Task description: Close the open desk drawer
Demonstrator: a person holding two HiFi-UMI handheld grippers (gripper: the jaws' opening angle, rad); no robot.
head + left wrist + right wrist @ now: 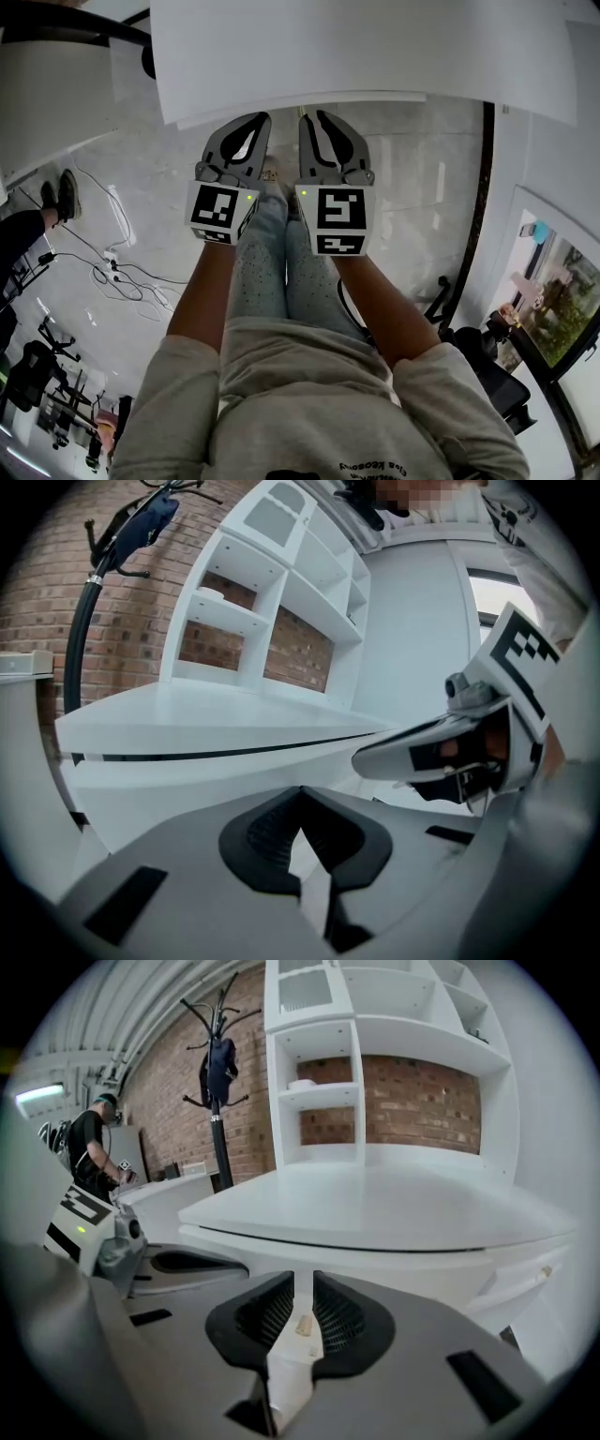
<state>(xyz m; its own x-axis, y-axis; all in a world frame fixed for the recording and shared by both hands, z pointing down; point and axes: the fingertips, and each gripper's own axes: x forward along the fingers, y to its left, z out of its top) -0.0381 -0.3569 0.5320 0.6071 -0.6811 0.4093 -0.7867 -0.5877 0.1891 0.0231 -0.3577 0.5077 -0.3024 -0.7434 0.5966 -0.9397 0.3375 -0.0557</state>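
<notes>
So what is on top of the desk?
A white shelf unit stands at the back of the desk, a small pale item on one shelf. Boards hide the upper shelves' contents.

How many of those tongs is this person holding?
2. The left tongs and the right tongs are held side by side, one in each hand, both pointing at the front edge of the white desk. None seem hidden.

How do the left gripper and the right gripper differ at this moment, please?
The left gripper has its jaws meeting at the tips; the right gripper has them a narrow slit apart. A small beige knob shows in the right gripper's slit; the left gripper holds nothing. Both point at the white desk, side by side.
</notes>
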